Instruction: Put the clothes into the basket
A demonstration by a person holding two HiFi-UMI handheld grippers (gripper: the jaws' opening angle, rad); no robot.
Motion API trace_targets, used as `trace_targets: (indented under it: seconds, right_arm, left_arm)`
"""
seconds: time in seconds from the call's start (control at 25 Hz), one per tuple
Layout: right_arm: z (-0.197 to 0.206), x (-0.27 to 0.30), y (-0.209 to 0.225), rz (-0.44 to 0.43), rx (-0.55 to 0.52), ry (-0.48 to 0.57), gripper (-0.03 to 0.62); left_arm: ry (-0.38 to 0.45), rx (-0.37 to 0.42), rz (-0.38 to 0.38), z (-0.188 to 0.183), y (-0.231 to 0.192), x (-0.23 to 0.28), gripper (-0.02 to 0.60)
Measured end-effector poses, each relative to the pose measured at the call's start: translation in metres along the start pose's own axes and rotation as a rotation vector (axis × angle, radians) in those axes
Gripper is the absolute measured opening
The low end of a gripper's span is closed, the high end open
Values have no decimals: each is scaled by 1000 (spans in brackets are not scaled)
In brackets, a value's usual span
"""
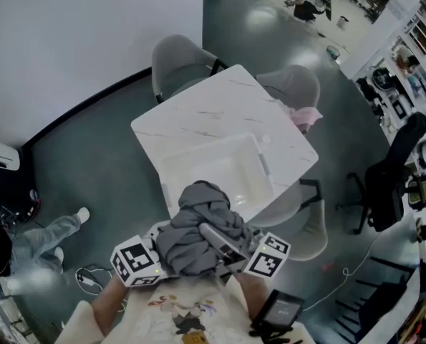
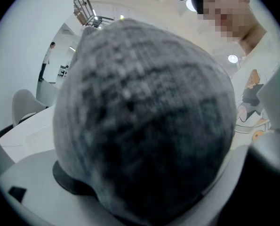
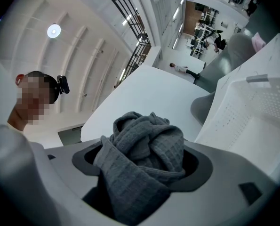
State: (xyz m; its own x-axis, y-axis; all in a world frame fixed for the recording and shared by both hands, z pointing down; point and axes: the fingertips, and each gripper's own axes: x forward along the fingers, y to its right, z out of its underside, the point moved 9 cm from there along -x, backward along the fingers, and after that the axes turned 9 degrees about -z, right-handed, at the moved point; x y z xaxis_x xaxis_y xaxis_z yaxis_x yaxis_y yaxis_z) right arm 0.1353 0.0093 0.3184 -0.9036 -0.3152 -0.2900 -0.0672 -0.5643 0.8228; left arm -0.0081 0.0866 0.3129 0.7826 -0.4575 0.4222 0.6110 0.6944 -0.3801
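- Left tool (image 1: 152,253) and right tool (image 1: 230,248), in the head view, grip one grey garment (image 1: 198,224) bunched between them. The white basket (image 1: 259,165) sits just beyond them on the table (image 1: 220,106).
- Left gripper view: jaws clamped on the cloth, which fills the view.
- Right gripper view: jaws pinch a knotted wad, with the basket to their right.

White marble bench (image 1: 220,110) is carrying one white basket (image 1: 213,172) (sitting toward its near edge).
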Motion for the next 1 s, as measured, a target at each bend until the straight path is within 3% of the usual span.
trace_targets:
  seconds: [0.4,1.0]
  right_arm:
    - [-28,16,13,29,-10,50,383]
    - [-48,29,70,156,35,68,383]
  left_arm:
    - [-23,24,40,-30,-32,9,540]
    - [-76,-44,66,-32,-93,40,540]
